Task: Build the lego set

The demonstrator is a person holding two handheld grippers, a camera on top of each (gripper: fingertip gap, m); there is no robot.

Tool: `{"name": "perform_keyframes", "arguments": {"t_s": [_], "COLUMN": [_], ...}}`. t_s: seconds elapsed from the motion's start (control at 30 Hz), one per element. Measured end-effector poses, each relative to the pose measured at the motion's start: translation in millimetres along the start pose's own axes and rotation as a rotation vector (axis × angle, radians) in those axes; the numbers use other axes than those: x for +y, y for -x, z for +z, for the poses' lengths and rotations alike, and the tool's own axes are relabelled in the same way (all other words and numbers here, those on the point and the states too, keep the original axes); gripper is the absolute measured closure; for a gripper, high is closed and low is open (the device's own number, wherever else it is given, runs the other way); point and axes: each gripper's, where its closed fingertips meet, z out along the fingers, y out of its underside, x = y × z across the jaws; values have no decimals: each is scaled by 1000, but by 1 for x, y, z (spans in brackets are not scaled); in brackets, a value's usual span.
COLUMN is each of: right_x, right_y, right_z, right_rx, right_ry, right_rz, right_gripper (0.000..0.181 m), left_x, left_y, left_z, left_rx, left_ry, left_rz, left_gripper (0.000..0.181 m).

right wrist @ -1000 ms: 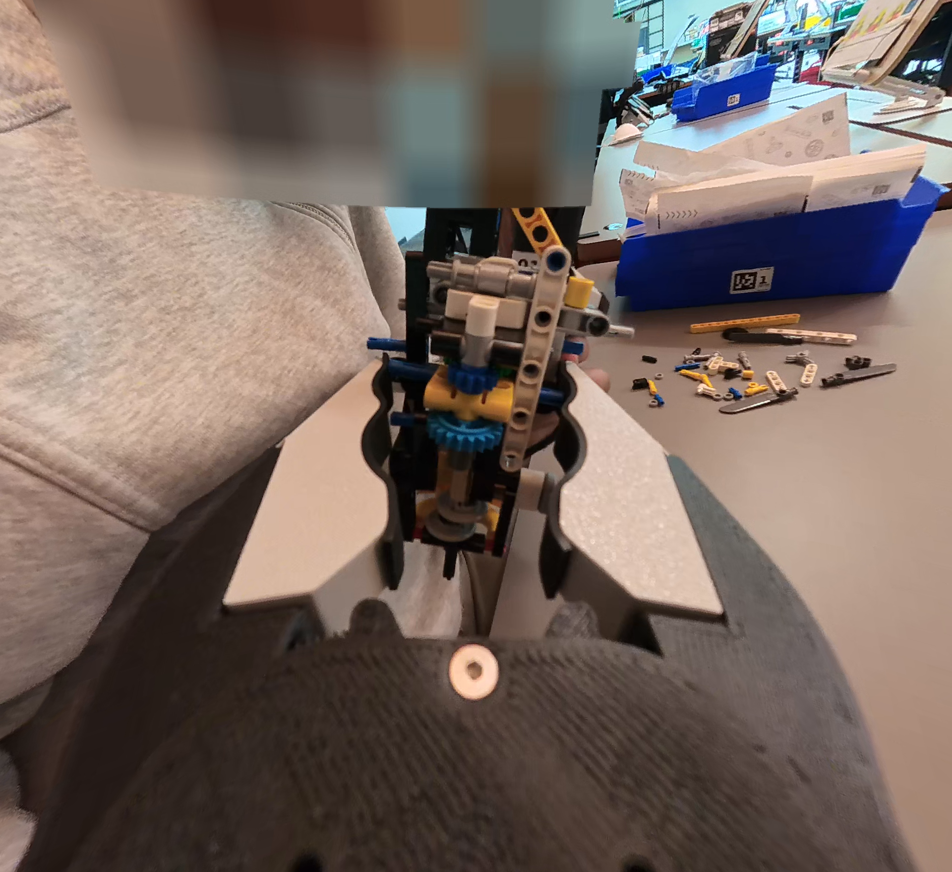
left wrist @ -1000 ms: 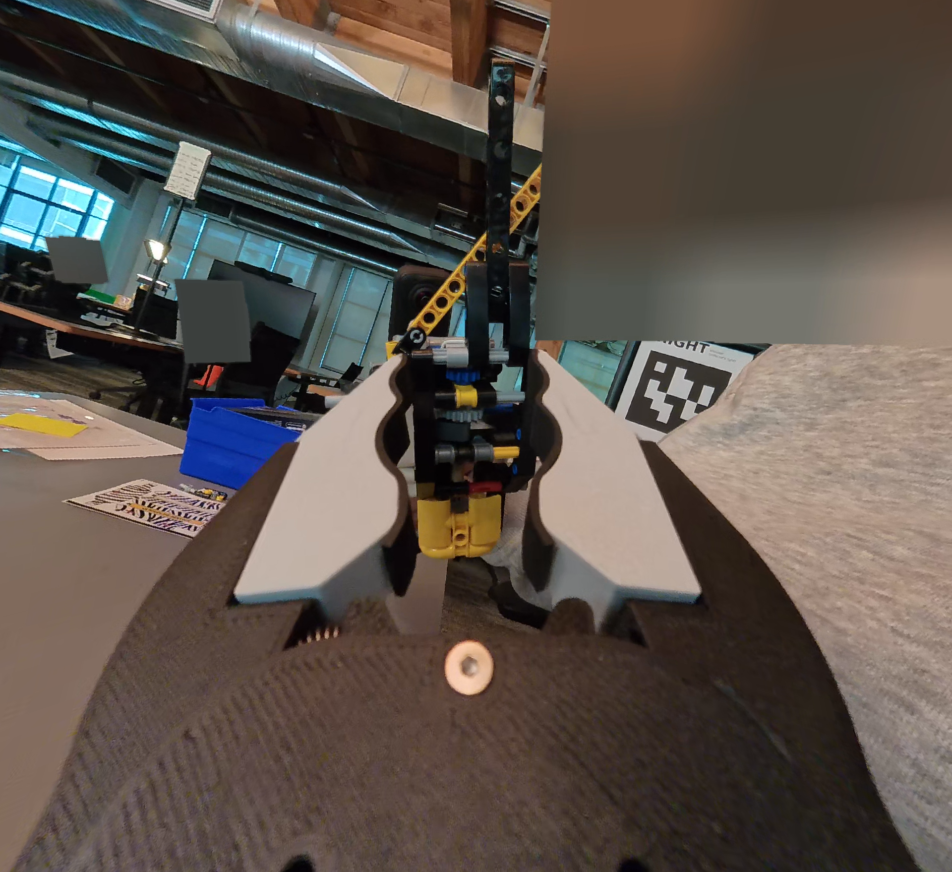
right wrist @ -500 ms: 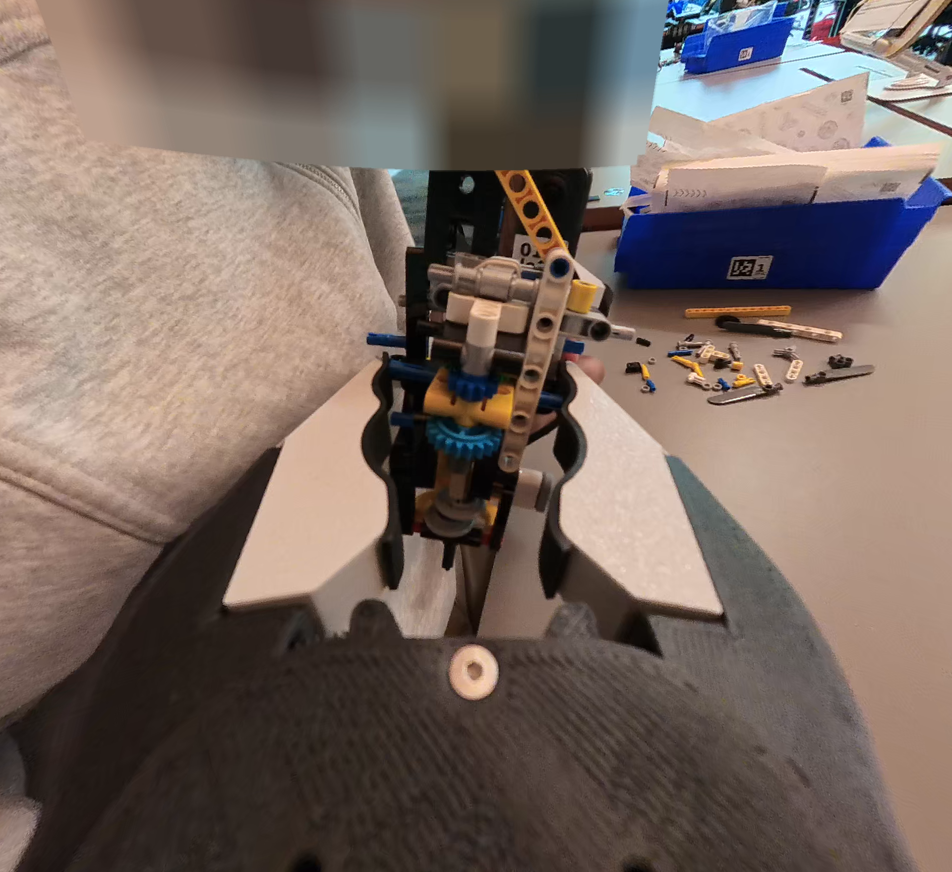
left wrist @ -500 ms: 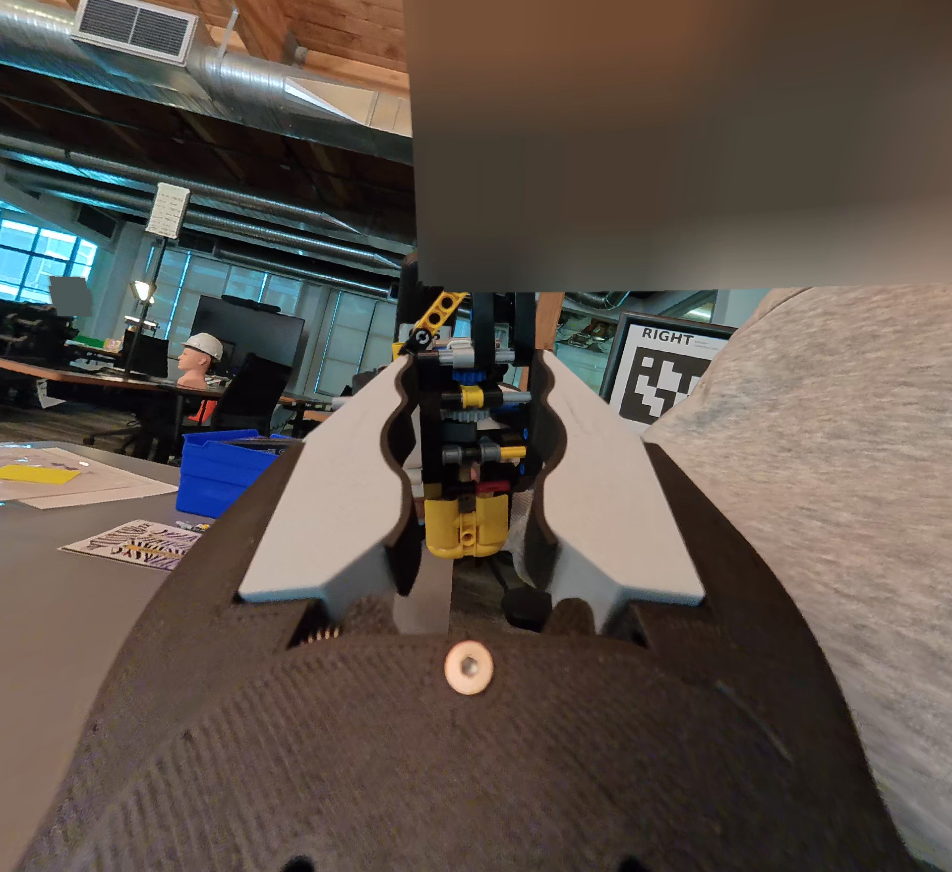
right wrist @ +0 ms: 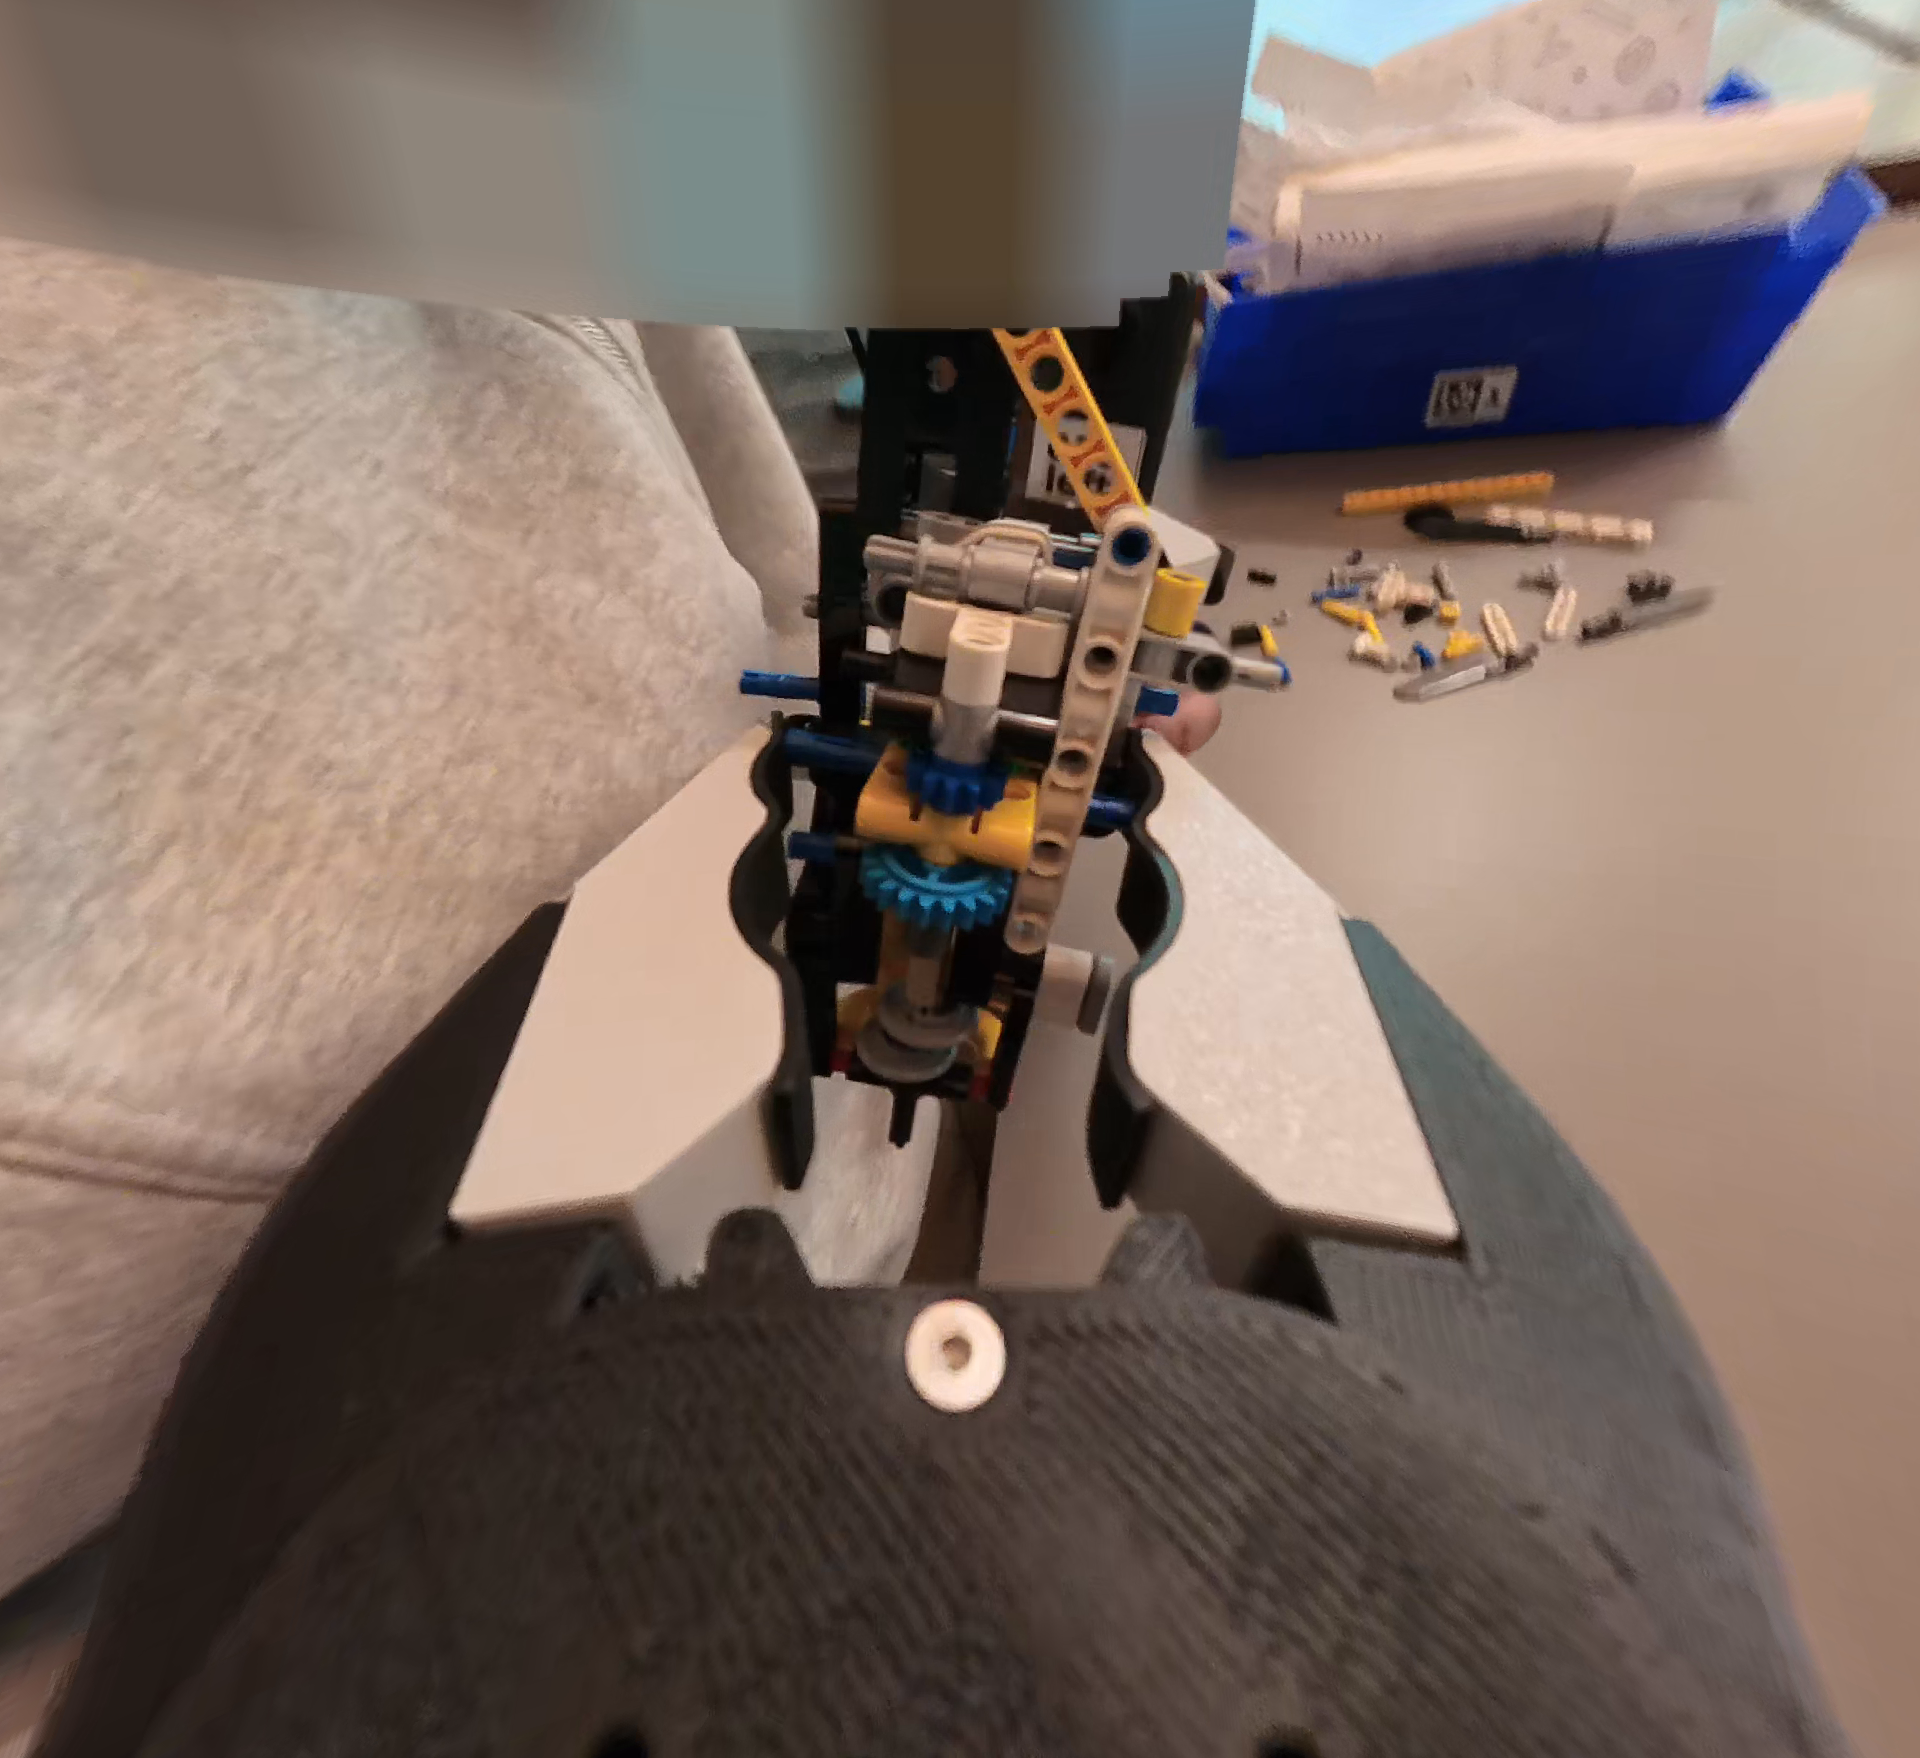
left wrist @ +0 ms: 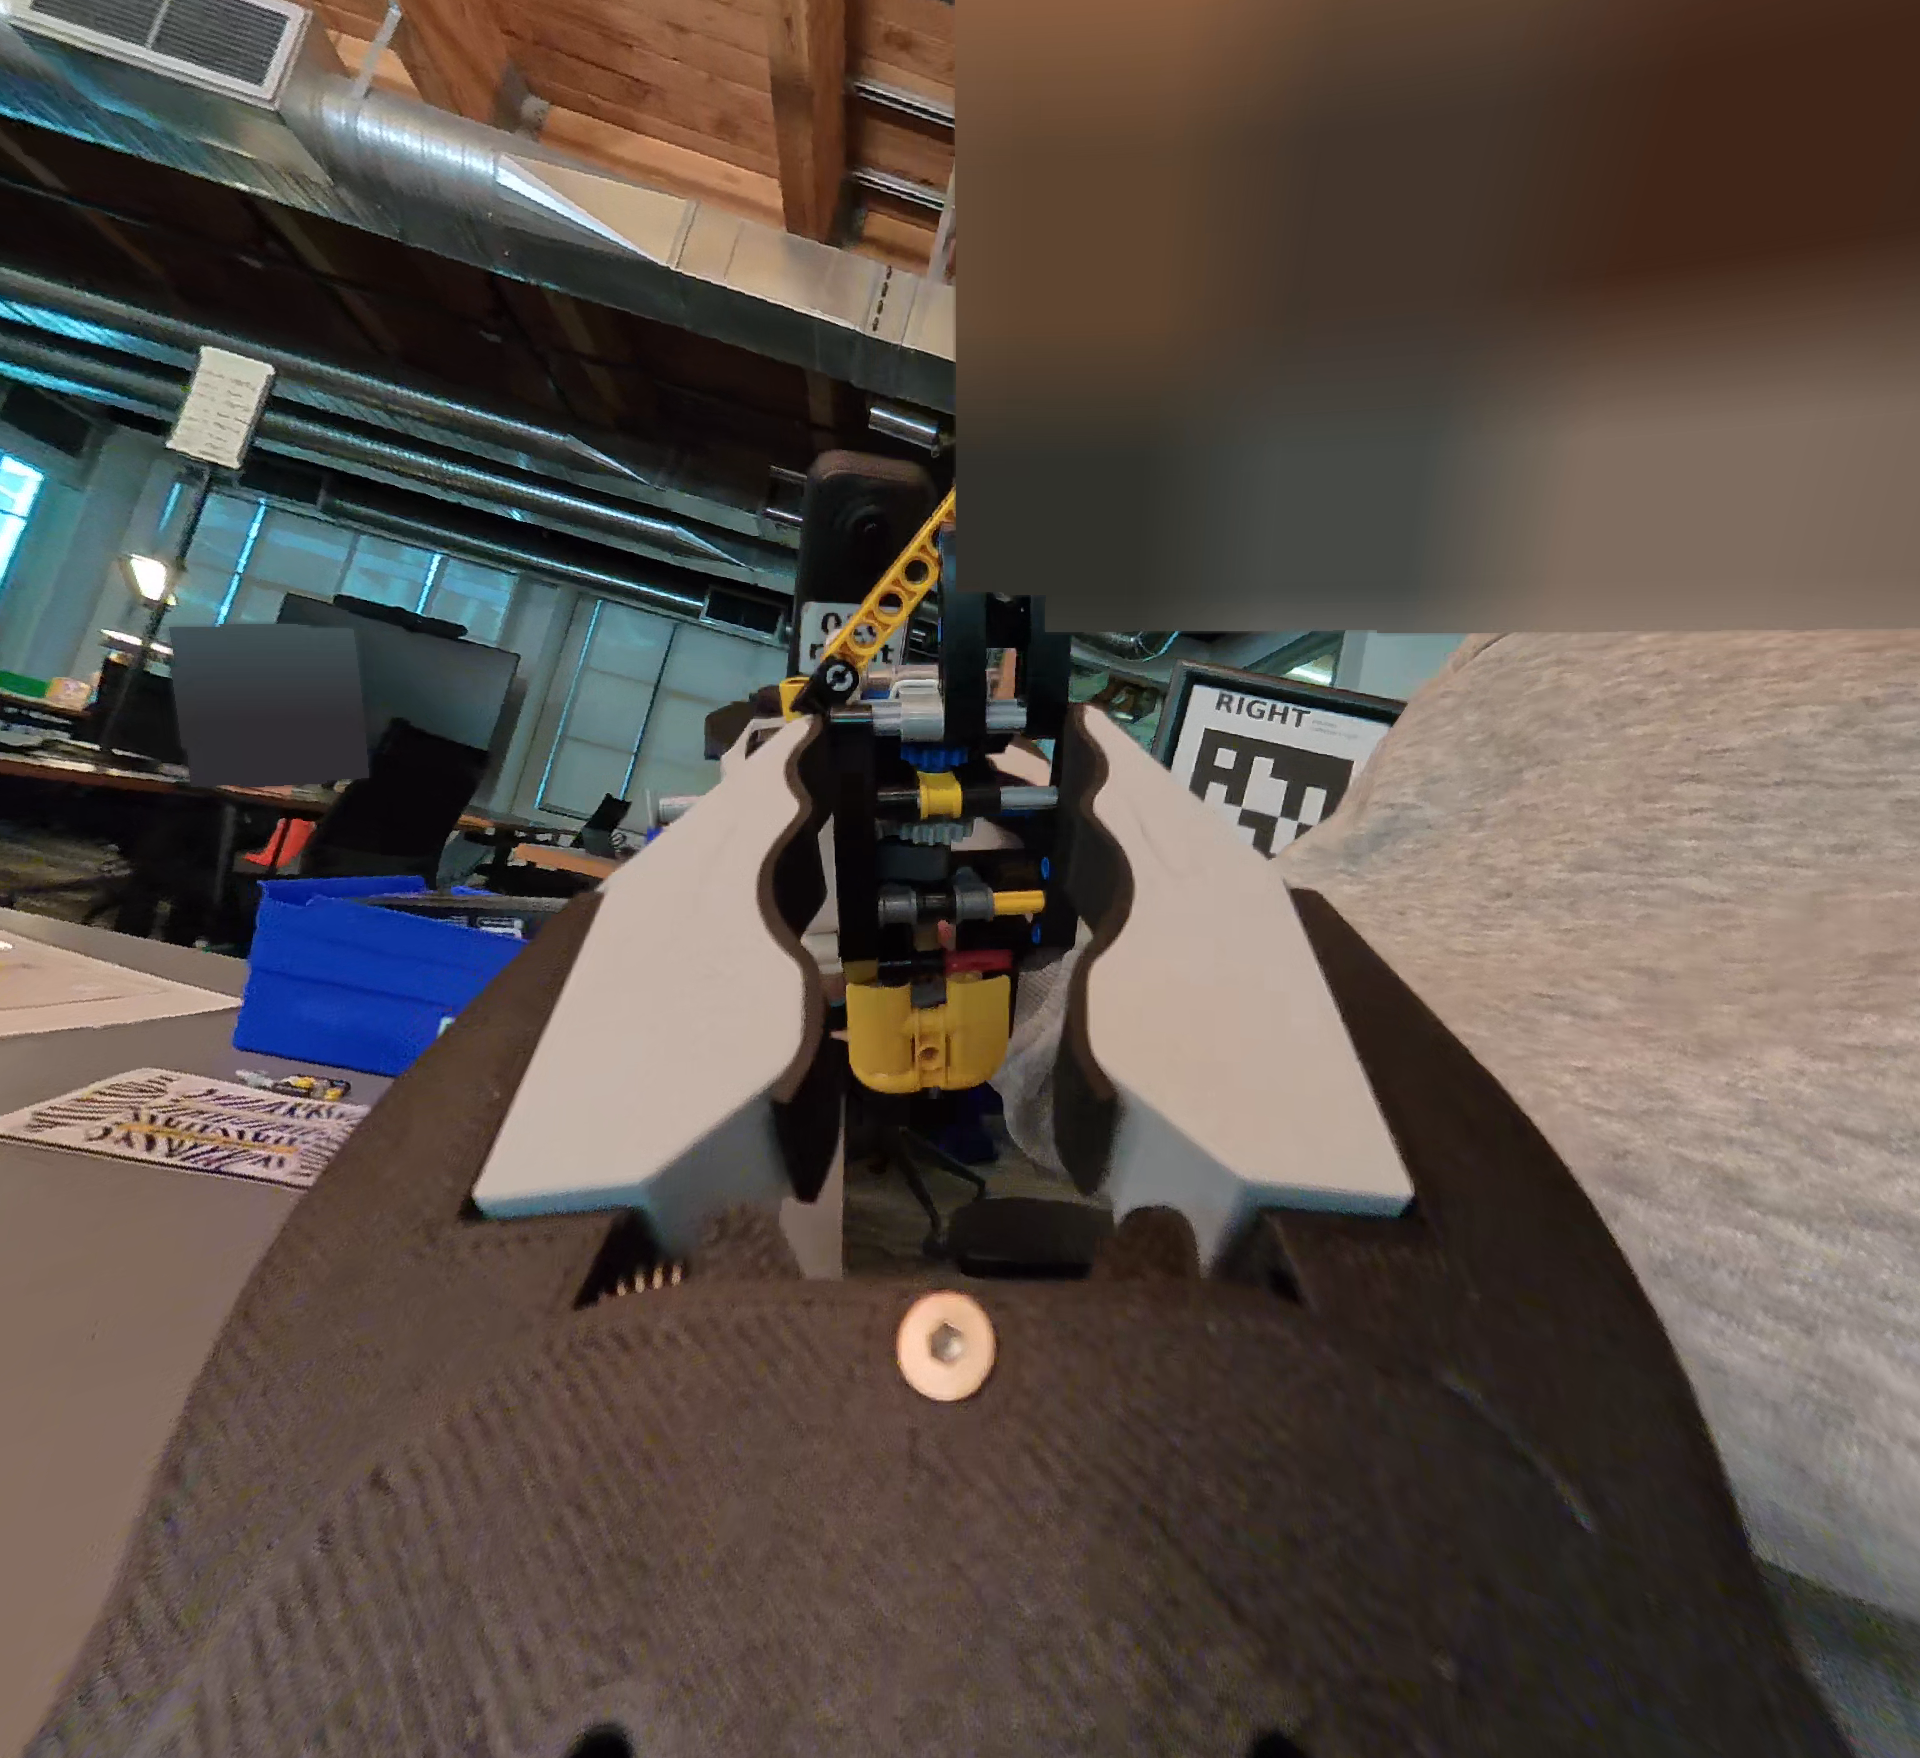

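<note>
A lego assembly (left wrist: 940, 877) of black frames, grey axles, gears and a yellow block sits between the fingers of my left gripper (left wrist: 940, 732), which is shut on it. A yellow holed beam (left wrist: 894, 596) slants up from its top. In the right wrist view the same assembly (right wrist: 956, 825) shows blue gears, a grey holed beam and the yellow beam (right wrist: 1075, 430). My right gripper (right wrist: 961, 737) is shut on it from the opposite side. The assembly is held in the air close to a person's grey sweatshirt (right wrist: 312, 669).
Several small loose lego parts (right wrist: 1455, 617) and long beams lie on the grey table (right wrist: 1558, 877) before a blue bin (right wrist: 1507, 347) holding paper booklets. Another blue bin (left wrist: 364, 981) and a sticker sheet (left wrist: 197, 1126) sit to the left. The sweatshirt (left wrist: 1610, 1085) fills the right. Less than 4 cm separates the two grippers' tips.
Both grippers stay shut on the assembly. The two views have shifted and tilted a little with it; the right wrist view is now blurred by motion.
</note>
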Motion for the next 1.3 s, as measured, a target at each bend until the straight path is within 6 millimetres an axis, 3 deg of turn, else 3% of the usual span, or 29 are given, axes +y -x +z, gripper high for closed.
{"name": "perform_keyframes", "arguments": {"t_s": [0.23, 0.3, 0.4, 1.13, 1.3], "right_x": [4, 9, 13, 19, 11], "right_y": [-11, -17, -14, -16, -16], "right_z": [-4, -8, -8, -17, -17], "right_rx": [117, 167, 163, 272, 264], "right_ry": [147, 184, 199, 216, 113], "right_rz": [68, 99, 94, 131, 53], "right_gripper": [119, 119, 119, 119, 119], "left_x": [0, -1, 3, 3, 6], "left_y": [12, 11, 14, 25, 23], "left_z": [-7, -8, -6, -9, -7], "left_rx": [-10, -7, -24, -76, -74], "left_ry": [-11, -25, -18, -15, 1], "left_rz": [-76, -66, -97, -105, -104], "left_gripper": [142, 165, 152, 150, 142]}}
